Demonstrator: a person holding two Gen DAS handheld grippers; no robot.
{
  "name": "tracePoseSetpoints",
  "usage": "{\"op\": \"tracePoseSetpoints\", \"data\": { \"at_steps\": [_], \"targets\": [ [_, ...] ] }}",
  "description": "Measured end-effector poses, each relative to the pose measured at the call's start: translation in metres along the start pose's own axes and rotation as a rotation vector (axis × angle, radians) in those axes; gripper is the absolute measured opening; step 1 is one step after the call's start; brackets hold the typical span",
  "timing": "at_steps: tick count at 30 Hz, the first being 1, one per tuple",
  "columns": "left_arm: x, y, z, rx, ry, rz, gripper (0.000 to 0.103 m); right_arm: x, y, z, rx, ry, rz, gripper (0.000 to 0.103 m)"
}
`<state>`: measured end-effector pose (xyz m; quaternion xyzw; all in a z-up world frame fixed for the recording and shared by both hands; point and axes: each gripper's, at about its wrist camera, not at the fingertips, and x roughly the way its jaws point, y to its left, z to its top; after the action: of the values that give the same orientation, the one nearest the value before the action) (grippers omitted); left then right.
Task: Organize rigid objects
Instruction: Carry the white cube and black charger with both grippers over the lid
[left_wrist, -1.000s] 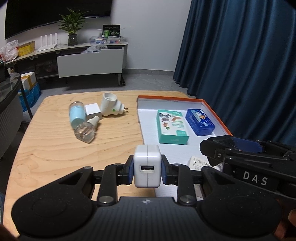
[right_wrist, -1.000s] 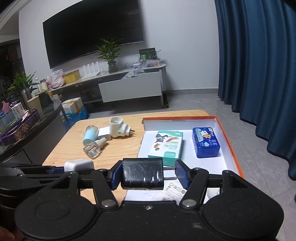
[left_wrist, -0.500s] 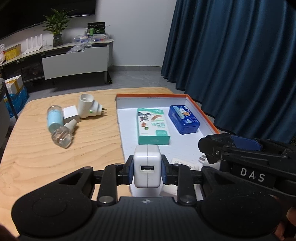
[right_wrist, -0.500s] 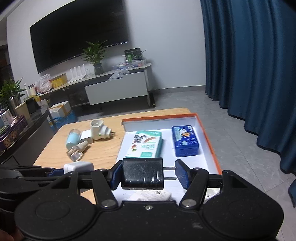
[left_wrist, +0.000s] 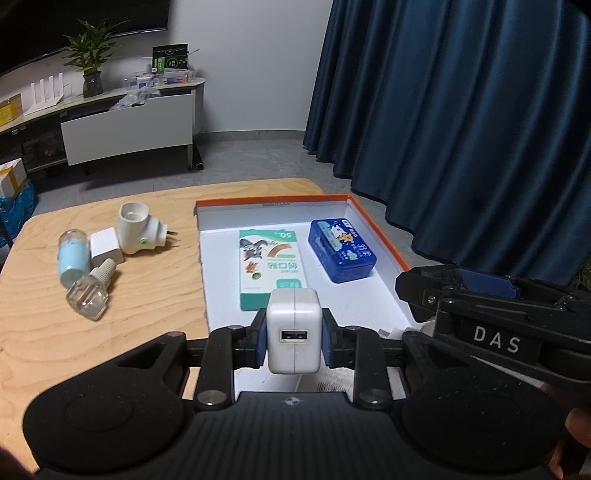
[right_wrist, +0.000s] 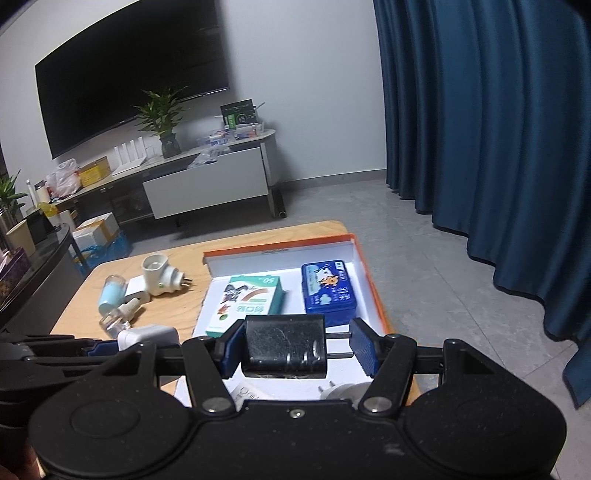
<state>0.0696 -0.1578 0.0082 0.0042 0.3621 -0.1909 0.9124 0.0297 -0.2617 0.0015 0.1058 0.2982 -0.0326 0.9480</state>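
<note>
Nearest to us, our left gripper (left_wrist: 294, 341) is clamped on a white charger (left_wrist: 294, 332), its blue pads (left_wrist: 260, 341) pressing the two flat sides. The charger's socket faces back at the camera, so its long axis runs up and down between the fingers. We judge it light, stiff and smooth-skinned; the flat sides are the right place to pinch, since the rounded corners would let it slip.

Our right gripper (right_wrist: 295, 345) carries a black charger (right_wrist: 285, 345). The left pad touches its body and its metal prongs point sideways toward the right pad, so the long axis lies across the jaws. Whether the prong tips truly bear on that pad we cannot tell for sure, though the block sits held. It looks hard, scuffed and a little glossy; we think gripping on prongs is less secure than on flat faces.

Both chargers hang above the near end of the orange-rimmed tray (left_wrist: 393, 247). Farther in lie a green box (left_wrist: 272, 275) and a blue tin (left_wrist: 341, 249). Beyond, on the wooden table (left_wrist: 55, 343), rest a plug adapter (left_wrist: 138, 229) and two small bottles (left_wrist: 74, 258).
</note>
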Motion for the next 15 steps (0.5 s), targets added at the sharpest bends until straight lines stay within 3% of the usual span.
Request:
{"op": "tracePoseSetpoints", "data": {
  "at_steps": [15],
  "targets": [
    [0.030, -0.007, 0.023, 0.009, 0.023, -0.017, 0.029, 0.031, -0.013, 0.026, 0.004, 0.019, -0.004, 0.072]
  ]
}}
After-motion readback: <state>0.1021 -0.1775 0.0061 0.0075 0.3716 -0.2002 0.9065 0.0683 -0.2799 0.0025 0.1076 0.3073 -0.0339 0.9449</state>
